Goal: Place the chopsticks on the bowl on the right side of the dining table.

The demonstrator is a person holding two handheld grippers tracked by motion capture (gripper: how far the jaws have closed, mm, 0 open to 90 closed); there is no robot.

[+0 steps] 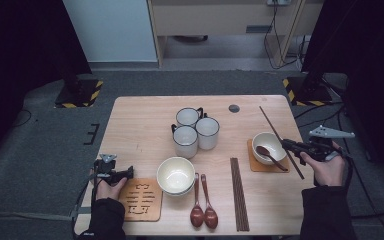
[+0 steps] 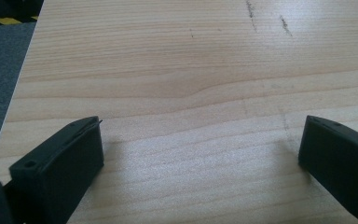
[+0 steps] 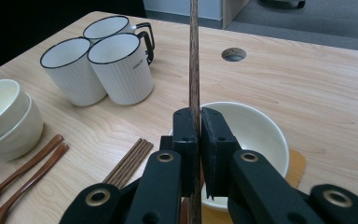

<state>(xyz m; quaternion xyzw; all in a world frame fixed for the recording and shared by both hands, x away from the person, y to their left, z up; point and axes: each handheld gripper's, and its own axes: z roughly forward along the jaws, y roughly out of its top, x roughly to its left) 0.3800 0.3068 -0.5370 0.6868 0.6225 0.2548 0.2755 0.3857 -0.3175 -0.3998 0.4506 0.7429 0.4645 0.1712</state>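
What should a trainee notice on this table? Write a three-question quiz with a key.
1. True or false: the left tongs stand open over bare table, with nothing between them.
2. How many mugs stand together?
3. What do the right tongs grip? A a fork; B a chopstick; C a napkin.
Key: 1 true; 2 three; 3 B.
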